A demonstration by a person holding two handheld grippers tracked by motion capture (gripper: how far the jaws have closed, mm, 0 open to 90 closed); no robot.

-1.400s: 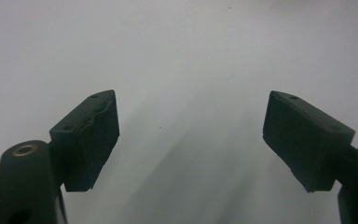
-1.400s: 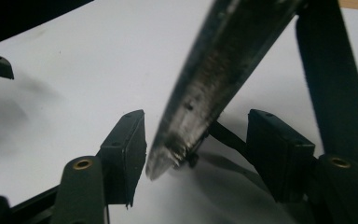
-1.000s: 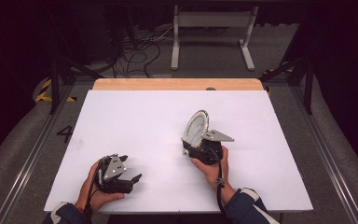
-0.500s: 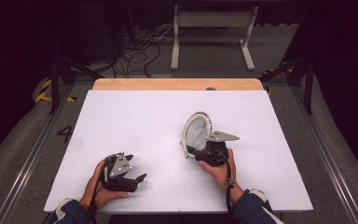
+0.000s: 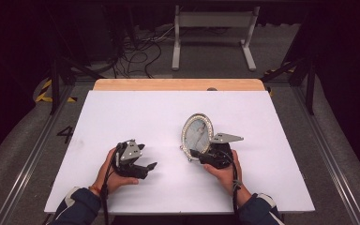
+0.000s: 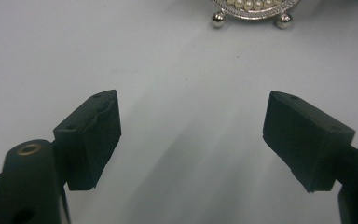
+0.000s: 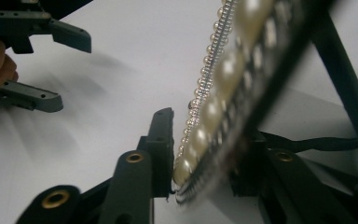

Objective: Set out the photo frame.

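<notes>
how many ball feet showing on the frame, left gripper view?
2. One ball foot sits at the left under the frame's beaded rim, the other ball foot at the right, both resting on the table. More may be hidden behind.

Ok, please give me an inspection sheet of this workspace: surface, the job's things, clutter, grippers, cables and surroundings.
Surface: white table top, with a wooden strip along the far edge.
Job's things: oval picture frame with a pearl rim, upright, ball feet on the table.
Clutter: nothing seen on the table.
Grippers: right gripper shut on the frame's rim; left gripper open, holding nothing, jaws pointing toward the frame.
Cables: one trails from each gripper along the forearm; loose cables lie on the floor behind the table.
Surroundings: dark room, metal stand behind the table, yellow-black tape on the floor.
</notes>
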